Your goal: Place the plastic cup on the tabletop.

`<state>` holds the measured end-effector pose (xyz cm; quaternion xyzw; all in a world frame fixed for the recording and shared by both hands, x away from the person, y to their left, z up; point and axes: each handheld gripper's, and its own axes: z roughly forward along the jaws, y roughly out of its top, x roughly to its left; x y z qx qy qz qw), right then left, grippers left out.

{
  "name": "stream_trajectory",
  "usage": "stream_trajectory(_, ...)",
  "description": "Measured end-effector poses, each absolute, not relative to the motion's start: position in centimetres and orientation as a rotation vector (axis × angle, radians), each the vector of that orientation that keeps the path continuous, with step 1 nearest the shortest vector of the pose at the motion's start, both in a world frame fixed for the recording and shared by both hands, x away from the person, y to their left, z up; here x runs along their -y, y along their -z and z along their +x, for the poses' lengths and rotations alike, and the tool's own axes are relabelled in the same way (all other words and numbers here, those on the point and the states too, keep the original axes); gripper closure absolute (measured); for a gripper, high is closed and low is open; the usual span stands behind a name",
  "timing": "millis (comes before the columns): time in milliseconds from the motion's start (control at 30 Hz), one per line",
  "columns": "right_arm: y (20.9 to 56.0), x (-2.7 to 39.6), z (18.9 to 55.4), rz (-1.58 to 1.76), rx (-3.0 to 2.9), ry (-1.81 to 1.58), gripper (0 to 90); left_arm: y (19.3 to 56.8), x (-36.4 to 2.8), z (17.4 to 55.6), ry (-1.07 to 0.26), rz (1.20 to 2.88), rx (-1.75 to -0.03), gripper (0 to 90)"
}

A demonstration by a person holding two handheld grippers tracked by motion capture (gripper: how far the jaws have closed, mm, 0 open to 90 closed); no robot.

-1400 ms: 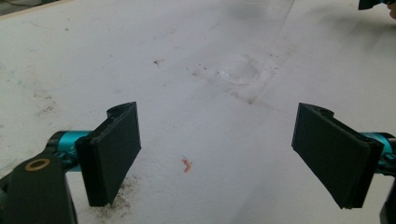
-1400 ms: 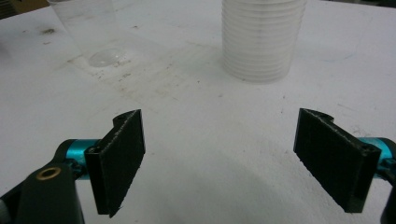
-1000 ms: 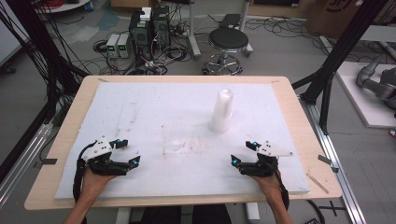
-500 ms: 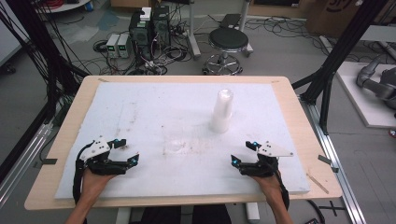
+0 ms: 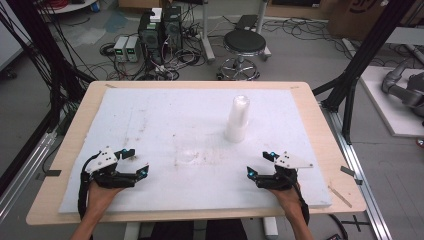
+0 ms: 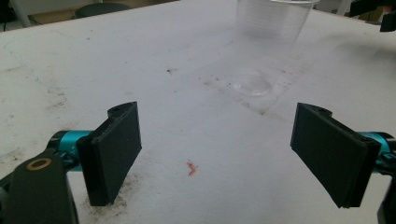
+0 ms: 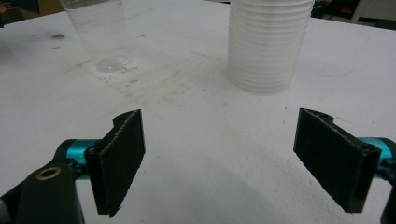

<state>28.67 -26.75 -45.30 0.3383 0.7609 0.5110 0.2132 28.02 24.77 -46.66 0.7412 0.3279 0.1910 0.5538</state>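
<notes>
A stack of clear plastic cups stands upside down on the white board, right of centre. A single clear cup stands upright near the middle, faint against the board. My left gripper rests at the board's near left, open, pointing toward the single cup; nothing lies between its pads. My right gripper rests at the near right, open and empty, facing the stack, with the single cup farther off to the left. Midway between the jaws: left gripper, right gripper.
The white board lies on a wooden table whose rim shows all round. Dirt smudges and a small red scrap mark the board. Beyond the far edge stand a stool, electronics boxes and black frame posts.
</notes>
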Motion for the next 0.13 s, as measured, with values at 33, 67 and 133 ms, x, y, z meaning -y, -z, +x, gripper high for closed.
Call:
stream_trajectory(33, 45.3, 26.75, 28.62, 0.944, -2.111, -1.423, 16.2, 46.65, -24.78, 27.99, -0.453, 1.752, -0.772, 16.1)
stream_trajectory(67, 45.3, 26.79, 28.57, 0.948, -2.107, -1.428, 16.2, 46.65, -24.78, 27.96, -0.456, 1.749, -0.772, 16.1)
stream_trajectory(133, 45.3, 26.9, 28.55, 0.949, -2.098, -1.436, 16.2, 46.66, -24.81, 27.94, -0.461, 1.744, -0.77, 16.1)
